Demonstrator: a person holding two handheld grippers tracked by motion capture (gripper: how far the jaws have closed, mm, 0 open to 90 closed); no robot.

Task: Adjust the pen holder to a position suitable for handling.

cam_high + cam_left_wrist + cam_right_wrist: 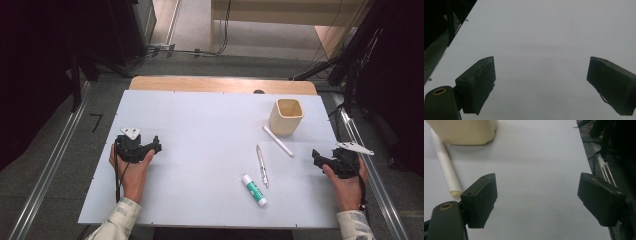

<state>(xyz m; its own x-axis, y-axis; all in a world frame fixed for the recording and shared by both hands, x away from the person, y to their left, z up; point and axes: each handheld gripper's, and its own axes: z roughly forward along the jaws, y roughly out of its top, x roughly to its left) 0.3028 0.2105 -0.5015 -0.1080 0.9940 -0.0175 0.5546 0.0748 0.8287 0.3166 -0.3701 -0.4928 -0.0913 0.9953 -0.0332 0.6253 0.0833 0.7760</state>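
White tabletop (200, 130) carries a beige square cup (286, 116); just beside it lie a white stick (278, 141), a silver pen (262, 165) and a green-labelled glue stick (254, 190), all untouched. Left gripper (156, 145) and right gripper (316, 156) gape empty, so everything remains undone.

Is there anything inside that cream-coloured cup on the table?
The cup stands upright and open. The high view shows bare inner walls and nothing sticking out. Its near wall hides the bottom, so something small lying there cannot be ruled out.
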